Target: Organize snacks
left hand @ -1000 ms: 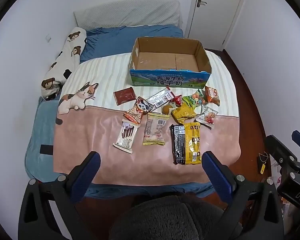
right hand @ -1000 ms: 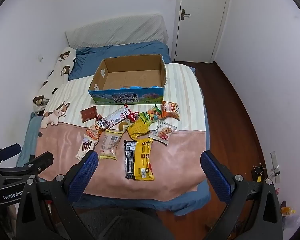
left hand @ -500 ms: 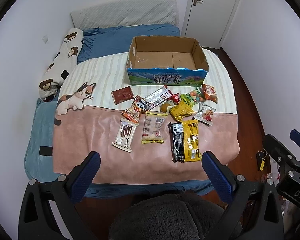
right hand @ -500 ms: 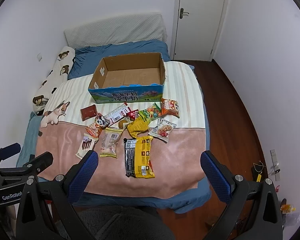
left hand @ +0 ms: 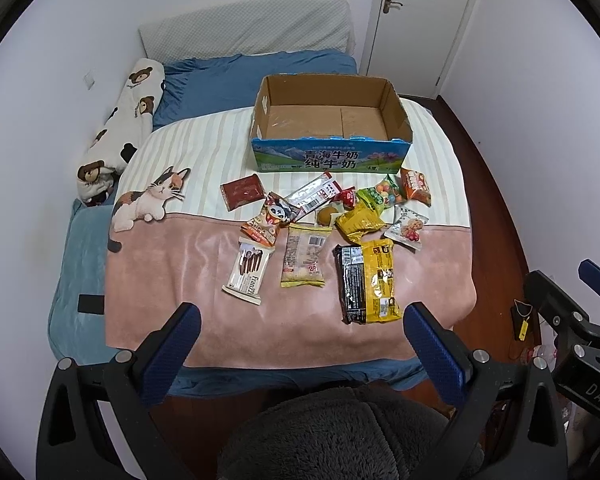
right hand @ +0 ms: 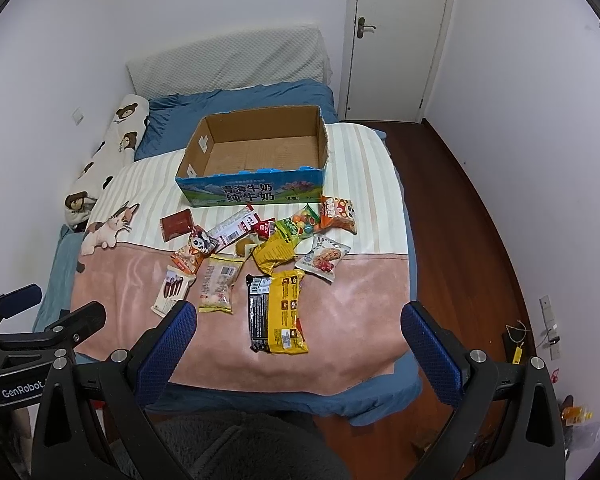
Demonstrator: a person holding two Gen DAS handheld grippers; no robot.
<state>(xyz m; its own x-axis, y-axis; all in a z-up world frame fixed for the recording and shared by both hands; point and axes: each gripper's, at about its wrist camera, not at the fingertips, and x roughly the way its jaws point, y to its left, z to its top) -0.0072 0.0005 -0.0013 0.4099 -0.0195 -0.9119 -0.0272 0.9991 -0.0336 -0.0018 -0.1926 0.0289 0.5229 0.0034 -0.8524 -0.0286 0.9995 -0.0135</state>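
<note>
Left gripper (left hand: 300,332) and right gripper (right hand: 299,330): both spread wide, holding nothing, above the near bed edge. Pink blanket (left hand: 180,280): bare strip nearest. Snacks (left hand: 324,224): loose cluster mid-bed, black-and-yellow packet (left hand: 368,280) closest. Cardboard box (left hand: 328,156): open, just beyond the snacks on the striped part. Bear pillow (left hand: 120,136) left; door (right hand: 396,36) and wood floor (right hand: 460,216) right.

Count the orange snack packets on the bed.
2. One orange packet lies by the cardboard box's front right corner; the panda-print orange packet lies at the pile's left. Overlapping packets might hide more.
</note>
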